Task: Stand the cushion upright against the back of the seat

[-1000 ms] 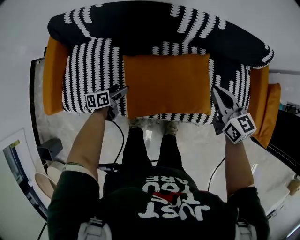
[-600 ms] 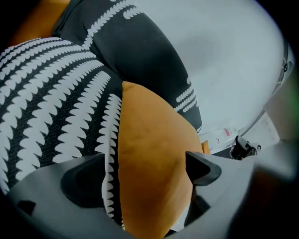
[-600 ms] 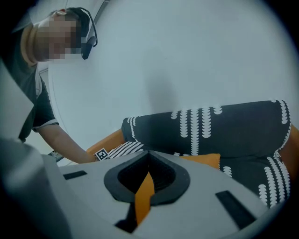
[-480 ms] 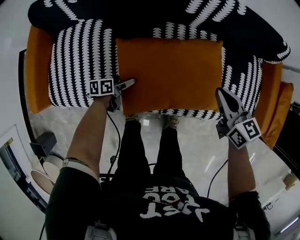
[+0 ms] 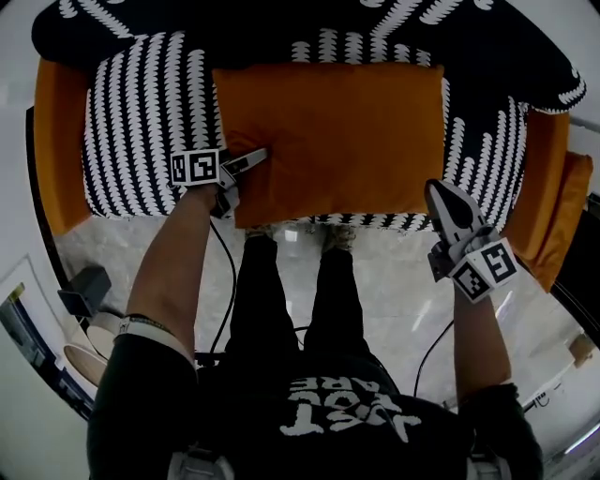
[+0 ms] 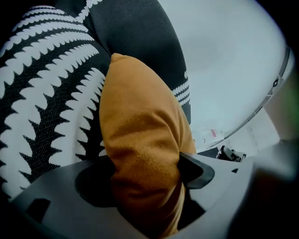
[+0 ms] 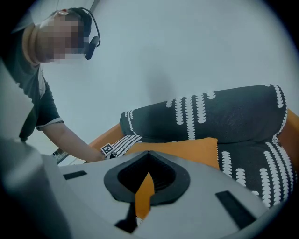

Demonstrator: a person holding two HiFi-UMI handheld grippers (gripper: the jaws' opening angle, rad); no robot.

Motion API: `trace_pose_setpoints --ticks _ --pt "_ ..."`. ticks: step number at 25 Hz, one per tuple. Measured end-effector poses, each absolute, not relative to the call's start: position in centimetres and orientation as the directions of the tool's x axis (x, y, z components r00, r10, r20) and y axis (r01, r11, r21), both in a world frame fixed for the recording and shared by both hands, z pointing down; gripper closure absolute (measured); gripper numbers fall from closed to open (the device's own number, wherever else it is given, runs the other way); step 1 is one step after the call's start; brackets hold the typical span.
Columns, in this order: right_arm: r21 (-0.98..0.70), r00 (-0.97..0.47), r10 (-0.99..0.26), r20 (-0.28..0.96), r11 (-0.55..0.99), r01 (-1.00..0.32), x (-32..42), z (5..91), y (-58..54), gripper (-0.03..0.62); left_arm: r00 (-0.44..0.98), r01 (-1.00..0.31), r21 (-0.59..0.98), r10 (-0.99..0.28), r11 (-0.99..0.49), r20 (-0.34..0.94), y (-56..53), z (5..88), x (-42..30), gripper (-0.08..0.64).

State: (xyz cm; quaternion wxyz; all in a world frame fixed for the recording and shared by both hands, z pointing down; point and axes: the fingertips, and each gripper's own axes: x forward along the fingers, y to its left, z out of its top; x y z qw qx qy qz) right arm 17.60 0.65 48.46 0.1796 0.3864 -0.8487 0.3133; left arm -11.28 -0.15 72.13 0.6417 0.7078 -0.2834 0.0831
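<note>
An orange cushion (image 5: 333,141) lies flat on the black-and-white patterned seat (image 5: 141,122), its far edge near the sofa back (image 5: 309,28). My left gripper (image 5: 255,156) sits at the cushion's front left corner. In the left gripper view its jaws are closing, and the cushion (image 6: 140,130) fills the gap of the left gripper (image 6: 145,163) and bulges between the pads. My right gripper (image 5: 436,190) hovers by the front right corner. Its tips meet in the right gripper view (image 7: 148,153), with an orange sliver showing through the slit and the cushion (image 7: 187,148) beyond.
The sofa has orange arms at the left (image 5: 56,141) and right (image 5: 548,178). The person's legs (image 5: 291,281) stand against its front edge. A grey box (image 5: 82,286), a pale round object (image 5: 89,347) and cables lie on the floor at the left.
Both grippers have sunk toward the seat. The left one went from beside the cushion's left edge to straddling its front corner. The cushion still lies flat.
</note>
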Motion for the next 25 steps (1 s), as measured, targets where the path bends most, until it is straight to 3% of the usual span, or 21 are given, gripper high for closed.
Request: trace_pose_setpoints --ticks 3,8,17,25 --pt "-0.392 -0.633 -0.55 0.546 0.5 -0.772 17.8 48.2 0.8 0.568 0.839 -0.493 0.867 -0.298 -0.067 0.454 -0.2 70.9 -10.7 0.268" --pt "-0.374 -0.624 -0.572 0.532 0.503 -0.779 17.7 46.9 0.6 0.568 0.863 -0.465 0.867 -0.31 -0.179 0.399 -0.7 68.2 -10.3 0.391" --pt "-0.325 -0.585 -0.647 0.489 0.487 -0.811 19.4 41.6 -0.2 0.568 0.898 -0.414 0.838 -0.308 -0.356 0.313 -2.1 57.1 -6.7 0.424" --pt "-0.258 -0.529 -0.716 0.456 0.463 -0.848 22.3 33.9 -0.4 0.568 0.871 -0.491 0.684 -0.284 -0.54 0.401 -3.8 45.1 -4.6 0.439"
